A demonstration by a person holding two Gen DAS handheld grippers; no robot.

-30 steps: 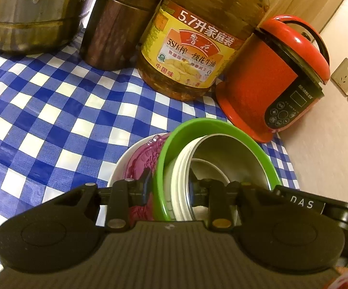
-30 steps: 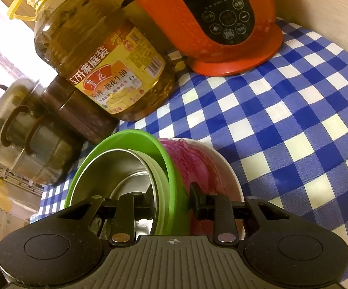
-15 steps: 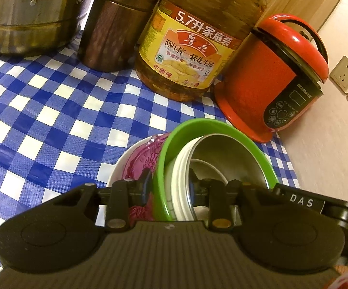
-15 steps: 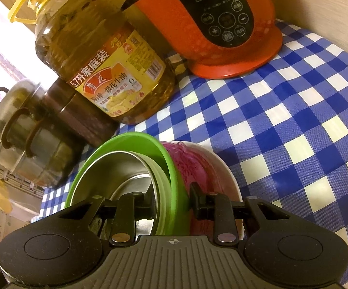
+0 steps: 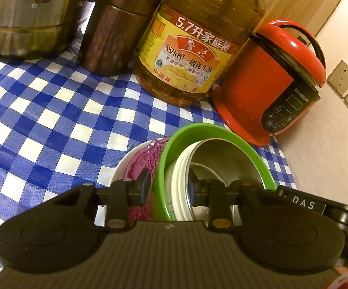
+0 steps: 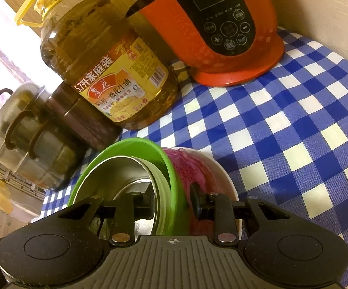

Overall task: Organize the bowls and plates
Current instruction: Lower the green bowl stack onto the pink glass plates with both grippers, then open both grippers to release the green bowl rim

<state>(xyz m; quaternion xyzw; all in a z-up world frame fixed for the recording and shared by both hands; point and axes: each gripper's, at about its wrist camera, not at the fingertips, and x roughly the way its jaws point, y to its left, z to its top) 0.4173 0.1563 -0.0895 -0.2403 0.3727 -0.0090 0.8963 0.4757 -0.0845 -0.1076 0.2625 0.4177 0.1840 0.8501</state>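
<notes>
Left wrist view is losing its lower half to the black body of the left gripper [image 5: 166, 187], which is clenching the rim of the green bowl [image 5: 212, 130]; that body is hiding the bowl's near side and whatever the stack is sitting on. A steel bowl [image 5: 224, 154] with a white rim is nesting inside the green bowl, and a magenta-patterned plate [image 5: 140, 161] is lying just beside and partly under it, its near edge cut off. The right gripper [image 6: 172, 200] is likewise pinching the green bowl's wall [image 6: 125, 144], with the plate [image 6: 198, 166] showing on its far side. Behind the green bowl a red cooker [image 5: 270, 82] is standing, its top cropped in the right wrist view. An oil jug [image 5: 193, 55], a copper-brown canister [image 5: 116, 29] and a steel pot [image 5: 27, 16] are lining up beside the cooker, their tops cut off. A blue-and-white checked cloth [image 5: 41, 110] is covering the surface, and wall sockets [image 5: 347, 86] are sitting on the pale wall beyond the cooker.
</notes>
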